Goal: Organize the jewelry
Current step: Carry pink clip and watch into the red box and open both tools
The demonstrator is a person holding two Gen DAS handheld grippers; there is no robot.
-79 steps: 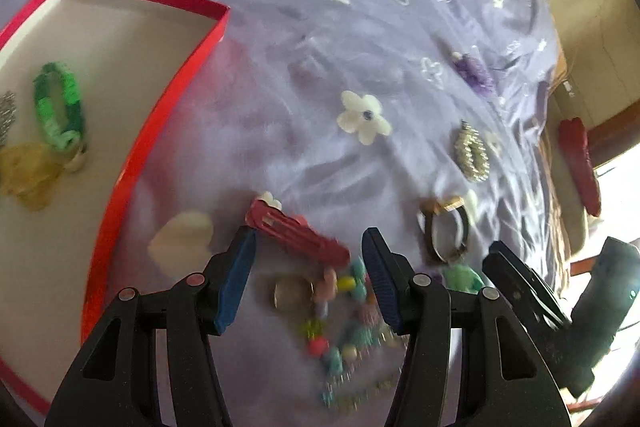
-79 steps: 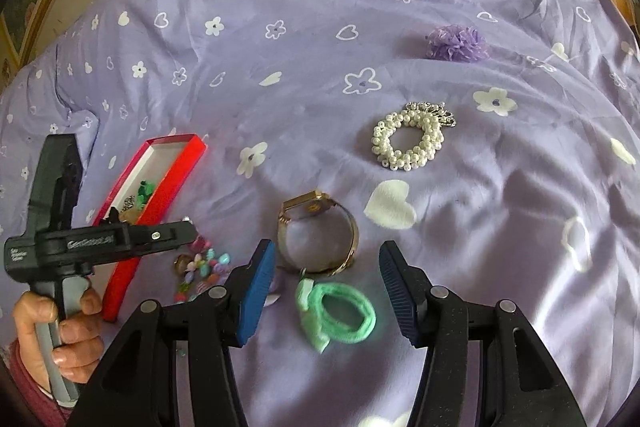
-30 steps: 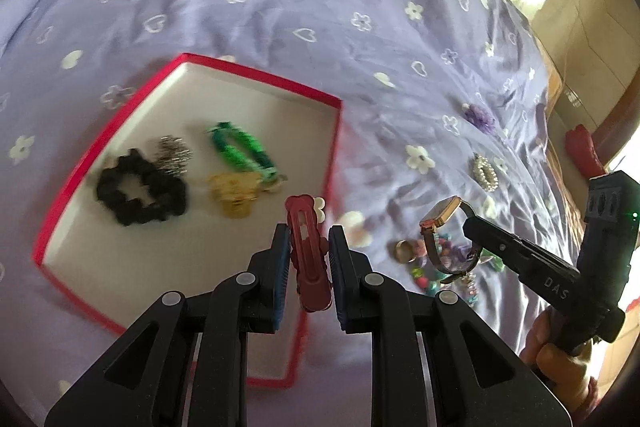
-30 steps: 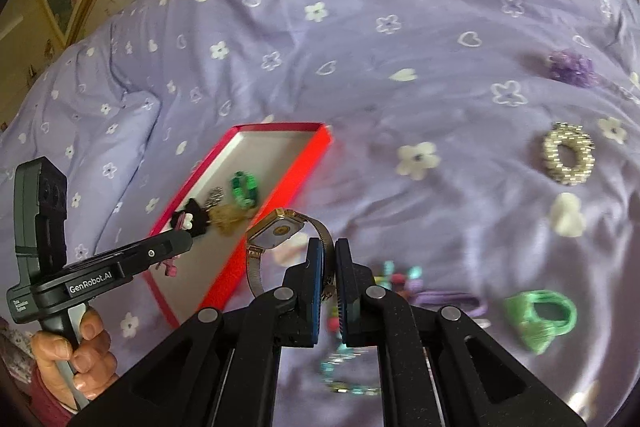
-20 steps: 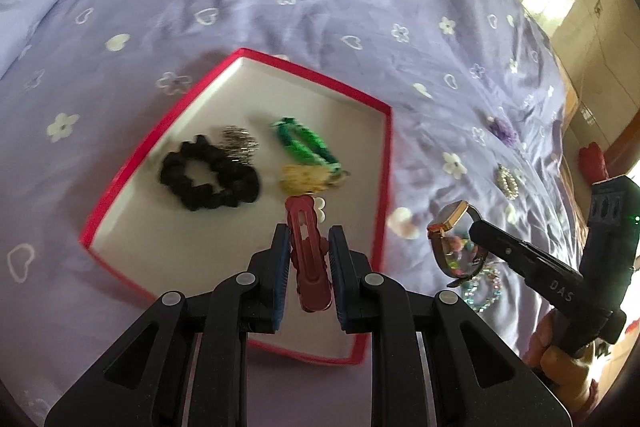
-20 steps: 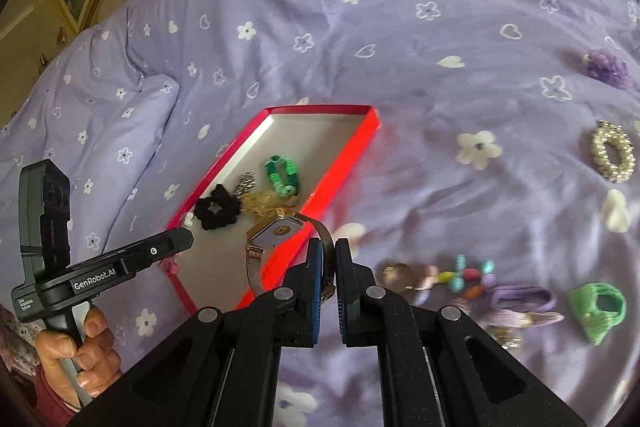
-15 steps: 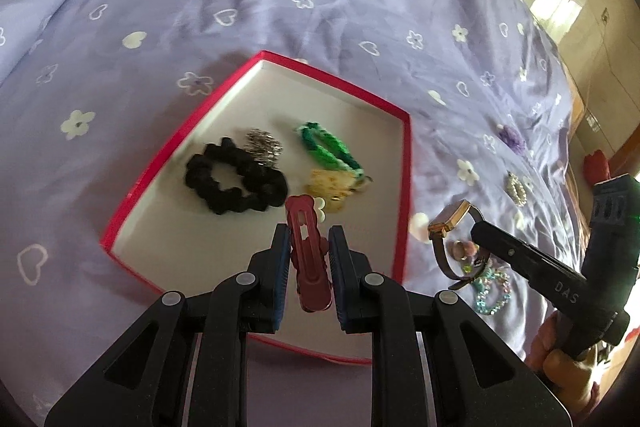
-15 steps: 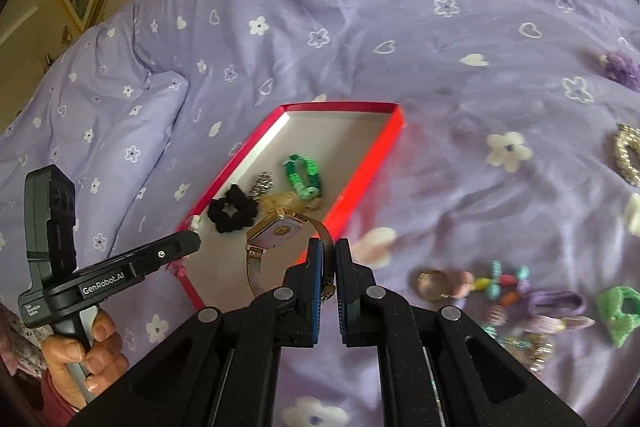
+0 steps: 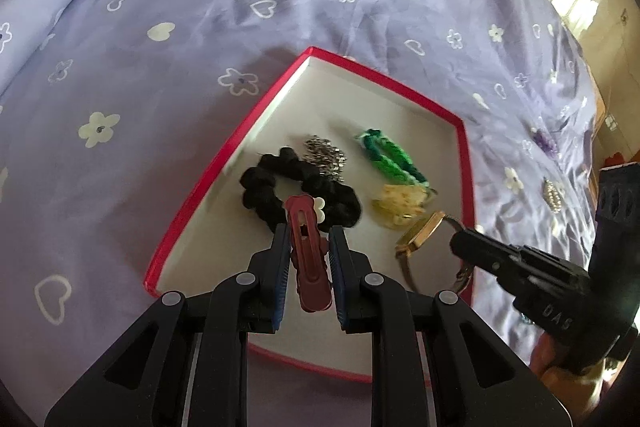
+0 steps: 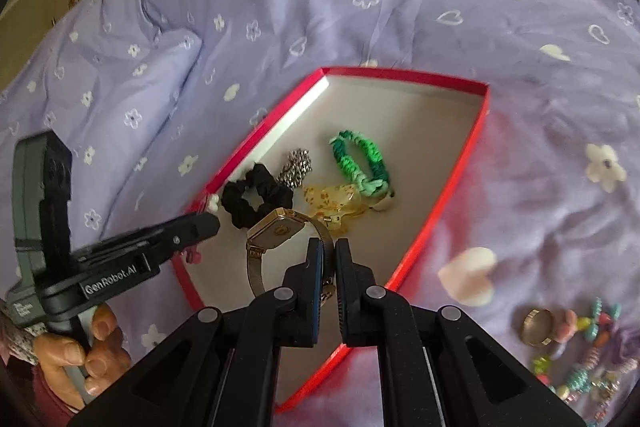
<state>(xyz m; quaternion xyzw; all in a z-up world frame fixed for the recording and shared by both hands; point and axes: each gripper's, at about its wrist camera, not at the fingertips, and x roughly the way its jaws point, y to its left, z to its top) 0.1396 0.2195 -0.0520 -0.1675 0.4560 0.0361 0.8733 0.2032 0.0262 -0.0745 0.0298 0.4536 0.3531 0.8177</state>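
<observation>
Above the red tray [image 9: 466, 163], we see the left gripper [image 9: 309, 241] clamping a red hair clip [image 9: 307, 251] upright, while the right gripper [image 10: 328, 259] pinches the band of a gold watch [image 10: 276, 229].

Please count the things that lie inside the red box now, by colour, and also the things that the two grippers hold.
Lying in the red box:
Black scrunchie: 1
Silver piece: 1
Green bracelet: 1
Yellow piece: 1
Held:
Red hair clip, left gripper: 1
Gold watch, right gripper: 1
Total: 6
</observation>
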